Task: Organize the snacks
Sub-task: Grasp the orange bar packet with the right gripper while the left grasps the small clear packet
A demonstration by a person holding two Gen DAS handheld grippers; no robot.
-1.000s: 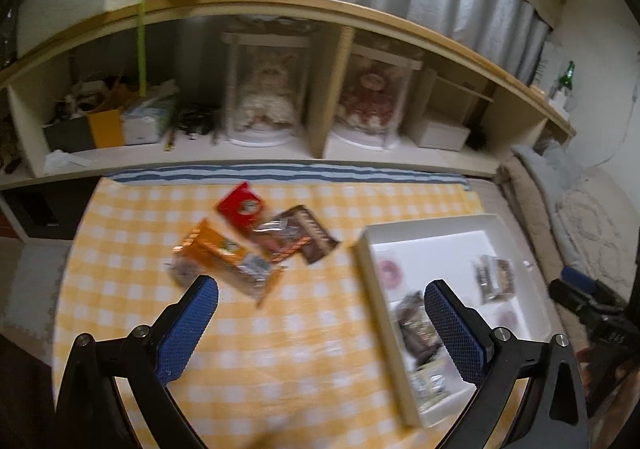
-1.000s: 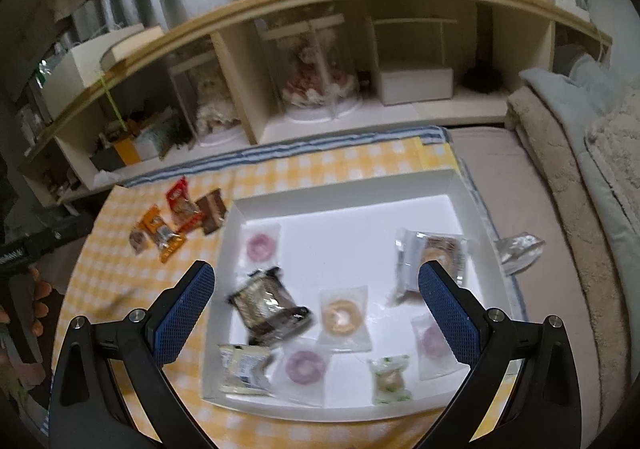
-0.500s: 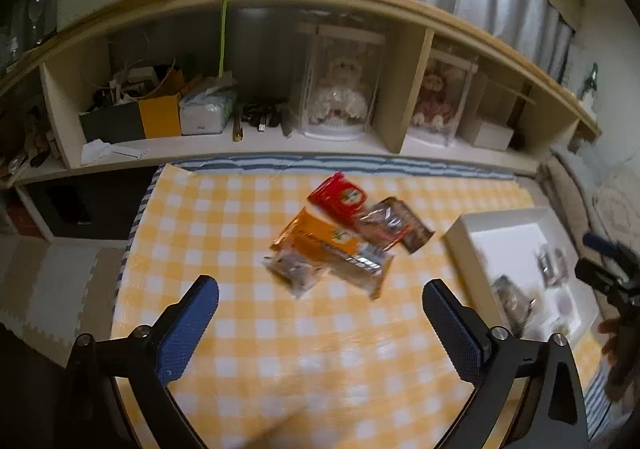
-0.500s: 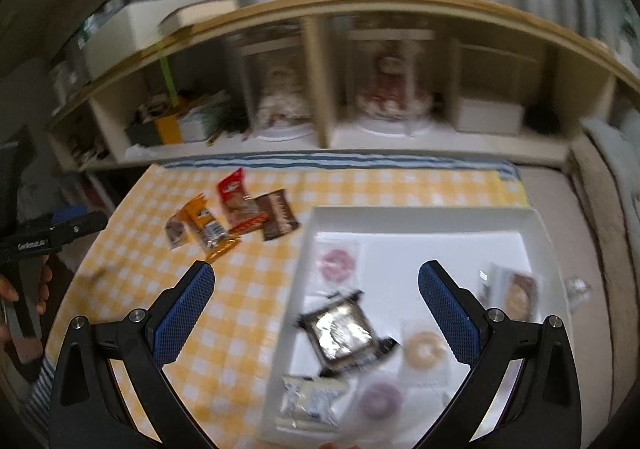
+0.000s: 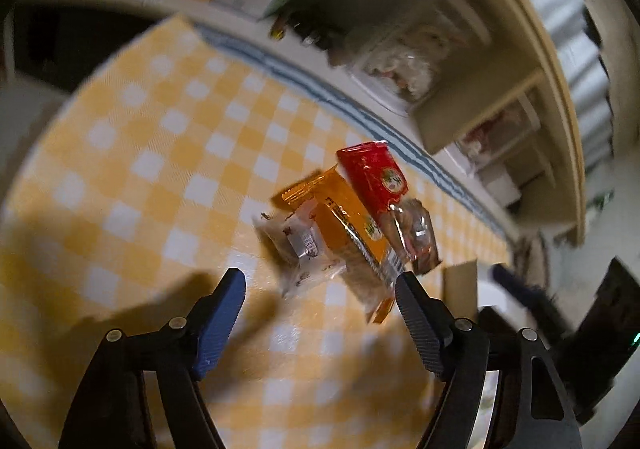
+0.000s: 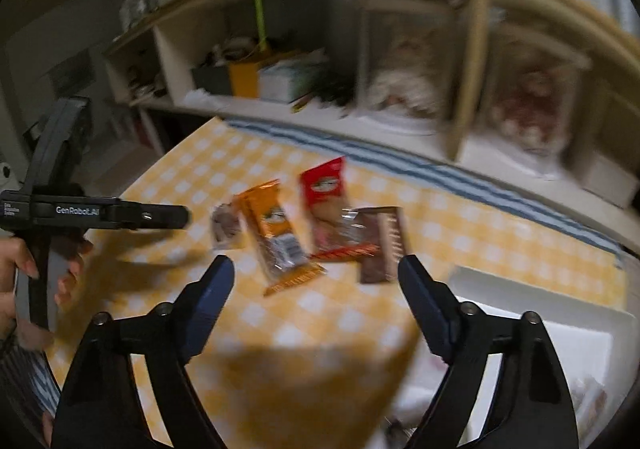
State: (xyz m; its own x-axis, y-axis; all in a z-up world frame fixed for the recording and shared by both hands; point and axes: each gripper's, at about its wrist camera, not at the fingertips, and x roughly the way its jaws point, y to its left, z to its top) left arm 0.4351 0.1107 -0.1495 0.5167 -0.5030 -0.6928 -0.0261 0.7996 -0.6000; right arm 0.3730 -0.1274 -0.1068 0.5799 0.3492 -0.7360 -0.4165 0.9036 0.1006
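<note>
A cream open shelf unit (image 6: 472, 69) stands behind the yellow-checked tablecloth (image 5: 132, 153), grey curtains (image 5: 576, 29) above, dim light.

Glossy wrappers on matt cloth

Orange packet (image 5: 344, 217) and red packet (image 5: 374, 177) shine like plastic film; the checked cloth (image 5: 160, 153) looks matt and woven; the shelf (image 6: 472, 89) looks wooden.

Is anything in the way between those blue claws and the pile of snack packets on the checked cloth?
Nothing visible. The left gripper is open, and only bare yellow-checked cloth lies before the clear packet and orange packet. The right gripper is open too, with the orange packet ahead.
</note>
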